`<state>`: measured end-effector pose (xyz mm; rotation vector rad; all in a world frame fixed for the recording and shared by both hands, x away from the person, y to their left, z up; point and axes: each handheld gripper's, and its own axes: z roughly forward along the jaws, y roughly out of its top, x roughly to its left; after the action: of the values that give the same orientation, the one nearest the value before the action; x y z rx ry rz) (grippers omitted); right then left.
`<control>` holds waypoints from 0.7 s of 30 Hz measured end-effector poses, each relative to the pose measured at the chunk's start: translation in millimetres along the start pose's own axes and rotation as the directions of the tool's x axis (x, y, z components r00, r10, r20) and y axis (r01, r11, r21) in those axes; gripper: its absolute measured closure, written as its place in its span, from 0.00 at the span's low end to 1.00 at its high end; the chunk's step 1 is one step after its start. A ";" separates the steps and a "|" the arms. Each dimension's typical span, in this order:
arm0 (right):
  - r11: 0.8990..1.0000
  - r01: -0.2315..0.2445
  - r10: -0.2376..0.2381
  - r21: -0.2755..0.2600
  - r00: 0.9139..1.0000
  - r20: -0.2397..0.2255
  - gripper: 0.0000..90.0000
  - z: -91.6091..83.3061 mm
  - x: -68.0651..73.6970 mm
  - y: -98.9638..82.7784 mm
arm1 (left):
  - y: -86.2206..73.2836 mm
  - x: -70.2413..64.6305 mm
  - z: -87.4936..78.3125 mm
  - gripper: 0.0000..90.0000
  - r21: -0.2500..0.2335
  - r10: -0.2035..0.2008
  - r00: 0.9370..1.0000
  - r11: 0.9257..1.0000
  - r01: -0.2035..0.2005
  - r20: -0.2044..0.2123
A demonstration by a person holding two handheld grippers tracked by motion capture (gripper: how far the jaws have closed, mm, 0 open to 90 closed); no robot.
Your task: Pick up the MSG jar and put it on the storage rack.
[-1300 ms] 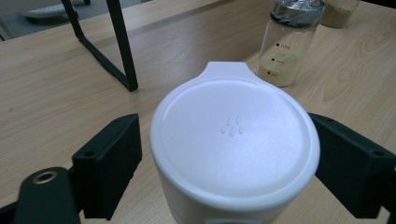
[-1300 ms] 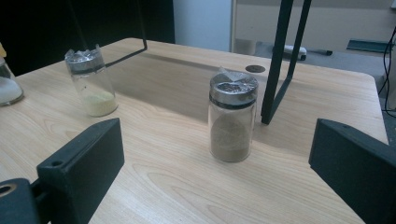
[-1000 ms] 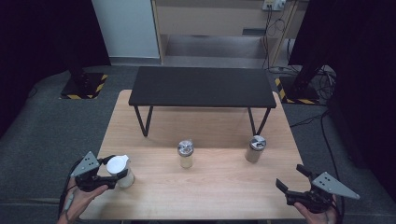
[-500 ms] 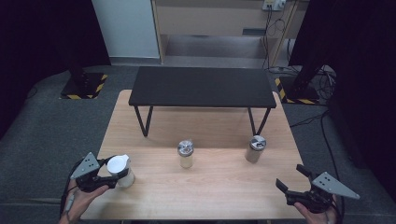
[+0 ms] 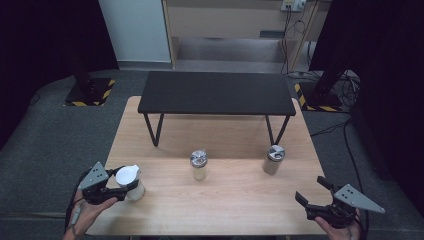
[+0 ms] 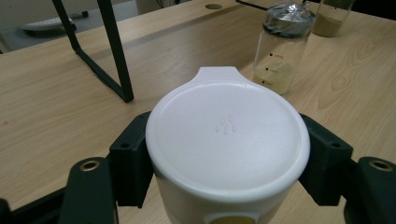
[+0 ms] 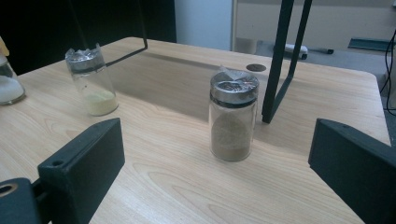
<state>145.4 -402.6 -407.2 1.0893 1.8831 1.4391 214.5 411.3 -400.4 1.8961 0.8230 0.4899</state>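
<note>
High view: three jars (image 5: 199, 164), two tongs (image 5: 116, 190).

3 jars (image 5: 200, 165), 2 grippers (image 5: 111, 187), 1 black stand (image 5: 216, 93)

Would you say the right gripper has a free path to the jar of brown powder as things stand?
Probably yes. The right gripper is open and holds nothing, and in the right gripper view the jar of brown powder stands straight ahead between its jaws, with bare table in between. The black stand's leg rises behind it.

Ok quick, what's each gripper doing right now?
Left gripper: closed on the white-lidded container.
Right gripper: open, holding nothing; the brown spice jar stands ahead of its fingers.
</note>
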 end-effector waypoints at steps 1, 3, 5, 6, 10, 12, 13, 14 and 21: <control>1.000 0.000 0.000 0.000 1.000 0.000 0.04 0.0 0.0 0.0 | 0.0 0.0 0.0 0.33 0.000 0.000 1.000 1.000 0.000 0.000; 1.000 0.001 -0.001 0.000 1.000 0.000 0.04 0.0 0.1 0.0 | 4.7 0.4 0.9 0.33 0.000 0.005 1.000 1.000 -0.005 0.009; 1.000 0.000 0.000 0.000 1.000 -0.001 0.05 0.0 0.0 0.0 | 8.8 0.4 1.4 0.33 -0.002 0.011 1.000 1.000 -0.011 0.015; 1.000 0.000 0.000 0.000 1.000 -0.001 0.05 0.0 0.0 0.0 | 8.8 0.4 1.4 0.33 -0.002 0.011 1.000 1.000 -0.011 0.015; 1.000 0.000 0.000 0.000 1.000 -0.001 0.04 0.0 -0.1 0.0 | 17.8 2.2 2.3 0.33 -0.007 0.018 0.999 1.000 -0.018 0.032; 1.000 -0.001 0.001 0.001 1.000 -0.002 0.04 0.2 -0.3 0.0 | 22.7 2.6 3.0 0.33 -0.010 0.024 0.999 1.000 -0.023 0.039; 1.000 0.000 0.000 0.000 1.000 -0.002 0.04 0.2 -0.3 -0.1 | 25.3 2.5 3.3 0.33 -0.010 0.028 0.999 1.000 -0.028 0.041; 1.000 0.000 0.000 0.000 1.000 -0.002 0.04 0.1 -0.2 -0.1 | 27.9 2.6 3.5 0.33 -0.010 0.031 0.999 0.999 -0.031 0.045; 1.000 -0.002 0.002 0.000 1.000 -0.003 0.04 0.2 -0.5 -0.2 | 45.0 5.1 7.0 0.33 -0.004 0.037 0.996 0.999 -0.037 0.081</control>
<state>145.7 -403.0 -407.5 1.0893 1.8842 1.4426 237.4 397.3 -363.3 1.9192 0.7350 0.4334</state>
